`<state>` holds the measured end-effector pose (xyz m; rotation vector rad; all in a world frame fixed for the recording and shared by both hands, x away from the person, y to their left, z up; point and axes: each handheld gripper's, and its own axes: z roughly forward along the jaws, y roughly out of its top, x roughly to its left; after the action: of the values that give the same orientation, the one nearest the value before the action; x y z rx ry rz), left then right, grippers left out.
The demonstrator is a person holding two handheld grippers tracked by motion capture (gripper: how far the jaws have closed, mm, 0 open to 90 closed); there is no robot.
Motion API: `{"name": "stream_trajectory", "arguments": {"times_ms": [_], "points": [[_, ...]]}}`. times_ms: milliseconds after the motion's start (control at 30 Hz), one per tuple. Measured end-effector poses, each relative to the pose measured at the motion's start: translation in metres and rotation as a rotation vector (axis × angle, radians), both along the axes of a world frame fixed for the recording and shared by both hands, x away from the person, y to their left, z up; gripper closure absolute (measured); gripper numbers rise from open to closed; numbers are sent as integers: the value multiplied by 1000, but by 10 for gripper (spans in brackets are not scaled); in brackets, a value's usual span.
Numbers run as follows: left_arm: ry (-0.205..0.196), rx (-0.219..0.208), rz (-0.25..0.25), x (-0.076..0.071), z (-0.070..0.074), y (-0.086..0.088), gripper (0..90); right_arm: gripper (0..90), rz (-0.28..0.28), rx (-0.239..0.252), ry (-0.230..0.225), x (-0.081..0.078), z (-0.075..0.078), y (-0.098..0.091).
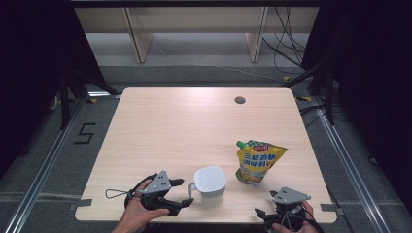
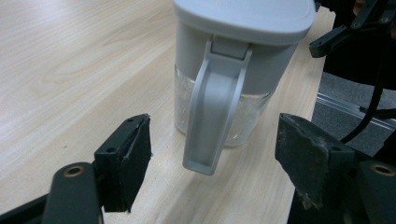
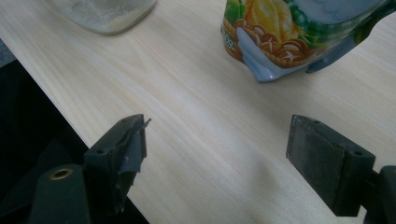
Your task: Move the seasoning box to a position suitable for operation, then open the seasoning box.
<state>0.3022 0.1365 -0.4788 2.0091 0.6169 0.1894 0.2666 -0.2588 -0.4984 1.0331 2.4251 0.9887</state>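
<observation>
Looking down from the high view, we see a pale wooden table (image 1: 160, 126) with a small jug (image 1: 210, 183) standing near its front edge, a white lid on top and its handle turned toward the left gripper (image 1: 182, 191). That gripper lies low at the front left of the table in the person's left hand (image 1: 138, 208), its jaws wide apart and pointing at the handle without touching it. In the left gripper view we see the same thing from close by: the jug (image 2: 233, 60) stands upright, its lower part clear with something white and grainy inside, and its grey handle (image 2: 212, 107) hangs down in the gap between the two black jaws (neither pad presses on it, and bare wood shows on both sides). To the right of the jug, and a little farther back, a yellow pouch (image 1: 258, 161) with a green cap rests on the table, apart from the jug. The right gripper (image 1: 272, 213) sits at the front right edge of the table in the person's right hand (image 1: 294, 224). In the right gripper view its jaws stand wide apart with nothing between them but wood, the bottom of the pouch (image 3: 299, 37) just ahead and the base of the jug (image 3: 105, 14) off to the upper left.
</observation>
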Motion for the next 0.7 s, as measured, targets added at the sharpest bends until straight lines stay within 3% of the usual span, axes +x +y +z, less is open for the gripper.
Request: {"name": "stream_trajectory", "arguments": {"times_ms": [167,433,500,567,633,667,700], "points": [[9,-21,0,-1,6,-1,230,212,-3,-3,-1,0,0,0],[-18,-35,11,-3,22,1,216,212,-9,-4,7,1,0,1],[-24,-26,1,-4,28,2,325,213,-8,-4,7,0,-1,1],[-43,-15,-8,-6,33,1,335,212,-5,0,9,0,-1,1],[-42,-19,-9,-9,37,0,388,211,-5,2,2,1,-1,0],[-59,-20,-18,-9,40,0,430,211,-24,14,19,-1,-1,0],[-65,-12,-12,-11,42,0,475,210,-6,-1,-4,1,-1,-1]]}}
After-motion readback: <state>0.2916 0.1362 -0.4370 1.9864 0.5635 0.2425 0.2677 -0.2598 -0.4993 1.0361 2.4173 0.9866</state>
